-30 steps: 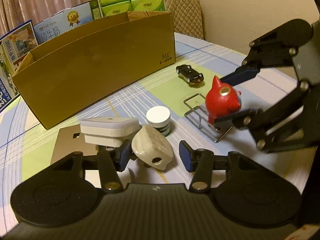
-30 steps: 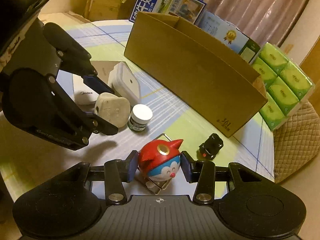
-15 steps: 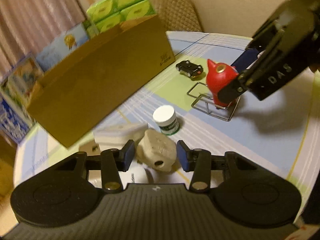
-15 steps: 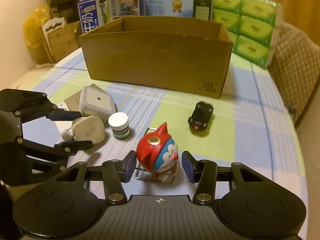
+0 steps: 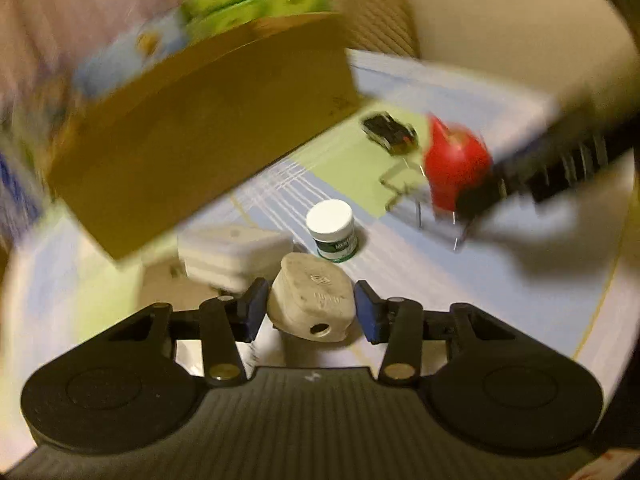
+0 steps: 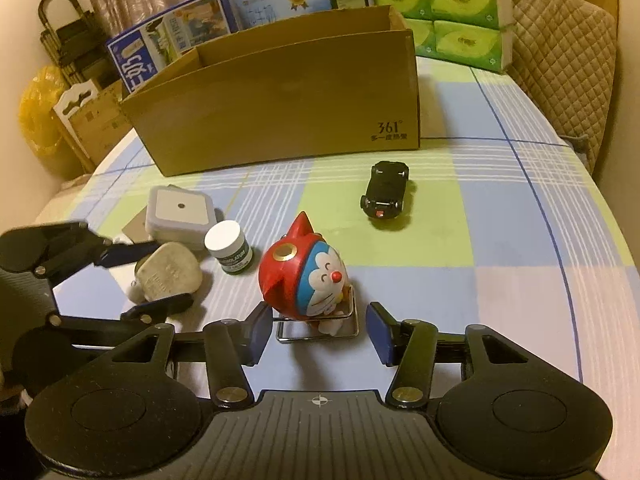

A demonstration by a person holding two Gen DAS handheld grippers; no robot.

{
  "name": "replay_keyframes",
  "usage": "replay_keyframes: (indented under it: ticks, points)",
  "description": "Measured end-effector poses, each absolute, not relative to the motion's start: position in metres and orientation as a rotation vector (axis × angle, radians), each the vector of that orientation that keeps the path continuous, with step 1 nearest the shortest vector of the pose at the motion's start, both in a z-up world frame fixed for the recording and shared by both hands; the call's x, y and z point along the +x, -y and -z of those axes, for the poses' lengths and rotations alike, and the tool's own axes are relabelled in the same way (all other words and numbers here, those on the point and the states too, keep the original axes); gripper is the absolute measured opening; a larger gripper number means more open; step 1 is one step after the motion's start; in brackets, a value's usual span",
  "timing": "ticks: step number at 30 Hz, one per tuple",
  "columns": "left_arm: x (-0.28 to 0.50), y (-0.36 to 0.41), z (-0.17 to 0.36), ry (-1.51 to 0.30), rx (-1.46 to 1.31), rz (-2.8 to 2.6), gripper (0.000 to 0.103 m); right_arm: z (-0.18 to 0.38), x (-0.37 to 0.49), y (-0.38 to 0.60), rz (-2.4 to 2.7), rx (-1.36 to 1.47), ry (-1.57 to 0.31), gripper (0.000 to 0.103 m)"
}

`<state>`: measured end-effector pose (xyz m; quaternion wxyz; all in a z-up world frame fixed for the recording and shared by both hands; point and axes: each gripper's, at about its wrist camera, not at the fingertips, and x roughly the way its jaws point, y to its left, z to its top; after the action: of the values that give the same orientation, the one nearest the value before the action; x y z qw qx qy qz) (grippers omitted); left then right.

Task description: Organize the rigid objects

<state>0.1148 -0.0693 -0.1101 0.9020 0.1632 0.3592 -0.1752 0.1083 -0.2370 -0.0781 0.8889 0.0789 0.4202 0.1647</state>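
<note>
My left gripper (image 5: 310, 314) is open around a beige power plug (image 5: 312, 304) on the table; small gaps show beside both pads. It also shows in the right wrist view (image 6: 168, 272). My right gripper (image 6: 316, 330) is open, its pads either side of a red and blue cat figurine (image 6: 304, 276) on a wire stand (image 6: 320, 330), not touching it. The open cardboard box (image 6: 280, 96) stands behind. A white-lidded jar (image 6: 230, 246), a white square container (image 6: 180, 212) and a black toy car (image 6: 386, 190) lie on the checked tablecloth.
Green tissue packs (image 6: 452, 4) and printed cartons (image 6: 180, 40) stand behind the box. A quilted chair back (image 6: 560, 52) is at the right. The table edge curves at the left and right. The left wrist view is motion-blurred.
The left gripper has swung and tilted while staying around the plug. The right gripper has turned about the figurine and its jaws now stand wider apart.
</note>
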Motion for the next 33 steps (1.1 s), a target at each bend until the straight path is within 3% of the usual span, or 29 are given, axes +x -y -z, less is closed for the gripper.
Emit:
replay_keyframes:
  ticks: [3, 9, 20, 21, 22, 33]
  points:
    - [0.117, 0.061, 0.107, -0.773, 0.246, 0.370, 0.041, 0.079, 0.109, 0.240, -0.338, 0.189, -0.879, 0.050]
    - [0.102, 0.080, 0.109, -0.720, 0.424, 0.358, 0.044, 0.078, 0.109, 0.244, -0.329, 0.226, -0.868, 0.050]
    - [0.100, 0.076, 0.091, -0.685, 0.377, 0.410, 0.044, 0.066, 0.113, 0.225, -0.367, 0.093, -0.796, 0.050]
    - [0.102, 0.074, 0.090, -0.688, 0.363, 0.416, 0.044, 0.067, 0.115, 0.223, -0.372, 0.072, -0.808, 0.050]
    - [0.103, 0.073, 0.089, -0.690, 0.353, 0.421, 0.044, 0.067, 0.117, 0.221, -0.376, 0.051, -0.816, 0.043]
    - [0.106, 0.072, 0.079, -0.656, 0.367, 0.516, 0.044, 0.063, 0.087, 0.193, -0.750, -0.653, -0.726, 0.042]
